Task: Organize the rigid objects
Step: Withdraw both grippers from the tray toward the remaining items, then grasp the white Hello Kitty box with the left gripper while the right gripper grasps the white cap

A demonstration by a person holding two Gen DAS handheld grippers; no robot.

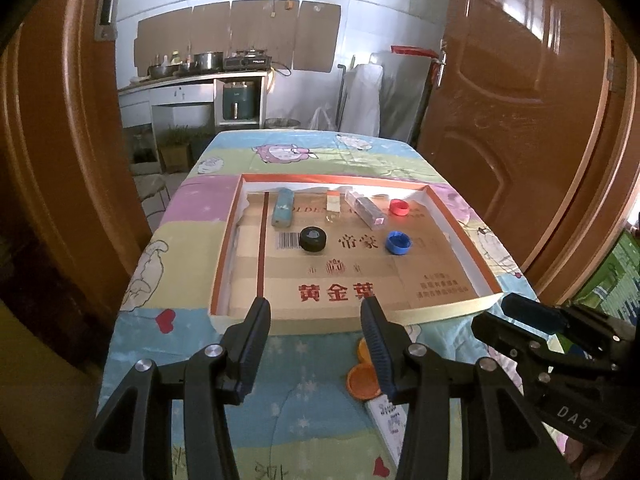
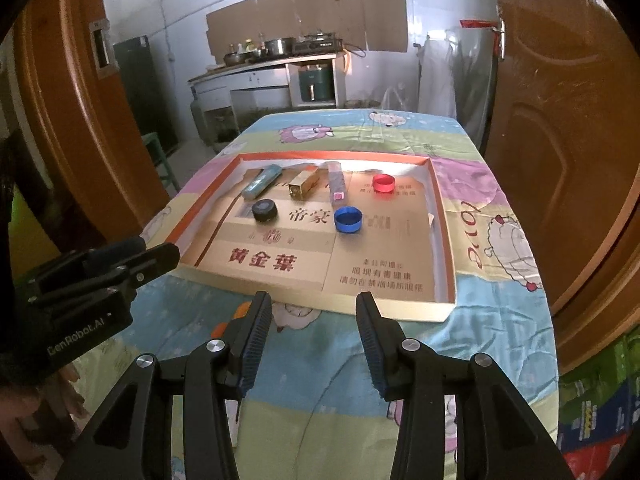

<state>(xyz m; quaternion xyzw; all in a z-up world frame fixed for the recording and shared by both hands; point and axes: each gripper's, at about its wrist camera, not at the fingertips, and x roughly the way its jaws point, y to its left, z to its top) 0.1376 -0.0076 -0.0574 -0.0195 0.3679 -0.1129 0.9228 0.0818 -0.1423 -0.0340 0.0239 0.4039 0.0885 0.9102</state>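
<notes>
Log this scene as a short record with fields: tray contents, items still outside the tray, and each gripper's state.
tray: shallow box on the table, lined with flattened cardboard
back row: teal case, gold box, clear tube, red cap
front row: black cap, blue cap
outside tray: two orange lids, white box
left gripper: open, empty
right gripper: open, empty

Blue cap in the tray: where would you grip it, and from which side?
Grip the blue cap across its round side wall, coming down from above. It lies open side up on the tray floor, with free space all around, so opposite walls suit the right gripper.
</notes>
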